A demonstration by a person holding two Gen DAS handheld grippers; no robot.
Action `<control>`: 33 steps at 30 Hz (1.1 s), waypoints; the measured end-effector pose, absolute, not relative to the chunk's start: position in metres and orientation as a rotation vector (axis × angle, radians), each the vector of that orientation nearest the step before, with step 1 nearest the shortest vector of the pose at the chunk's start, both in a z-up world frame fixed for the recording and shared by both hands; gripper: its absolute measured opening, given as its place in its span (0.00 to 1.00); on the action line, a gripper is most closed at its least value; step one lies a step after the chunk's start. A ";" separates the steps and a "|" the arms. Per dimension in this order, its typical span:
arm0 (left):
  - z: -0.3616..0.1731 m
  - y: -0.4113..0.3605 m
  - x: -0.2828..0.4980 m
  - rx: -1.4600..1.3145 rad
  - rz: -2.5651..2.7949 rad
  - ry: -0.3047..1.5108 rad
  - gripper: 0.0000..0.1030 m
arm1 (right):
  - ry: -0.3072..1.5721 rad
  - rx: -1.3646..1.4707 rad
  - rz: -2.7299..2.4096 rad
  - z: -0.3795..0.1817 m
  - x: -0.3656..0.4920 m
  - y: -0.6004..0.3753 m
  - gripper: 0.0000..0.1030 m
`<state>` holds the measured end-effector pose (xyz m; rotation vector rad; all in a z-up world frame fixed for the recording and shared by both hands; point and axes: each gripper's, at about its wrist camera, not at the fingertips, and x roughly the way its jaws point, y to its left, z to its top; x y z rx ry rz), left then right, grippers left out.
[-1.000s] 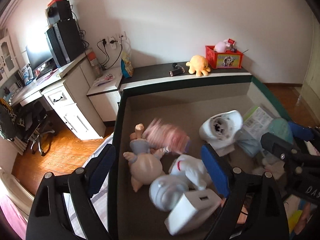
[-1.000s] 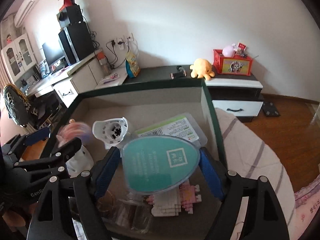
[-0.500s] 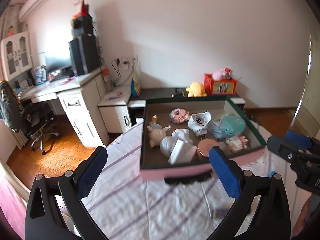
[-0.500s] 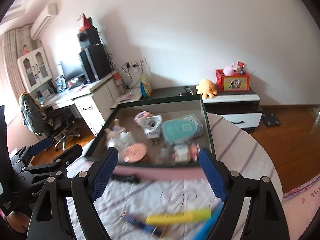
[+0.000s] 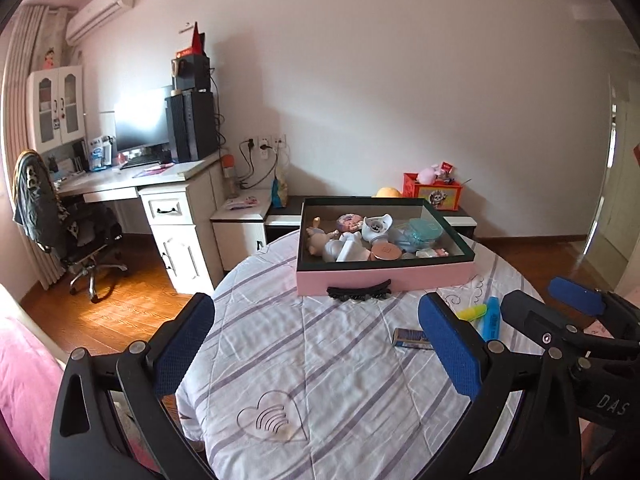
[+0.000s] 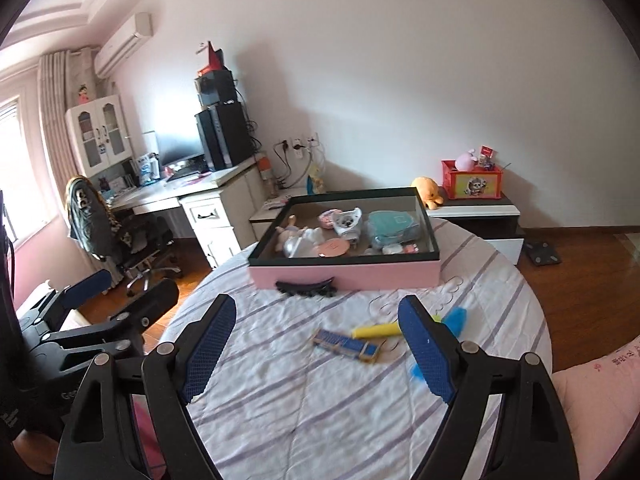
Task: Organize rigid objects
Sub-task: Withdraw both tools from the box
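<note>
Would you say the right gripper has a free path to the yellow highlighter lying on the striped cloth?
Probably yes: the right gripper stands open and empty, the yellow highlighter lies just ahead in the open, and only the small blue box beside it crowds it.

My pads point(image 5: 450, 350) are blue on black arms. The box point(image 5: 384, 276) is pink with a dark green rim; the cloth point(image 5: 320, 360) is white with purple stripes. Markers: yellow point(image 6: 376, 331) and blue point(image 5: 492, 320).

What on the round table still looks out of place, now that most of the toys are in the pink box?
Four things lie loose outside the pink box: a black hair clip against its front wall, and a yellow highlighter, a blue highlighter and a small blue packet on the striped cloth. Both claws are empty.
</note>
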<state>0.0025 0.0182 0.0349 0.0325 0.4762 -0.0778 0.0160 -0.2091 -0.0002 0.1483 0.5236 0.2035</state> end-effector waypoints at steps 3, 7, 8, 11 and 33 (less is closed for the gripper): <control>0.037 0.019 -0.011 0.039 -0.073 0.472 1.00 | 0.514 0.148 0.199 0.000 0.001 -0.209 0.82; 0.040 0.015 -0.023 0.040 -0.077 0.455 1.00 | 0.492 0.140 0.183 0.002 -0.016 -0.211 0.83; 0.040 0.013 -0.024 0.041 -0.078 0.449 1.00 | 0.486 0.131 0.174 0.004 -0.020 -0.211 0.83; 0.042 0.011 -0.030 0.040 -0.086 0.435 1.00 | 0.459 0.108 0.145 0.009 -0.031 -0.213 0.83; 0.044 -0.005 -0.037 0.053 -0.106 0.380 1.00 | 0.422 0.084 0.082 0.016 -0.046 -0.223 0.83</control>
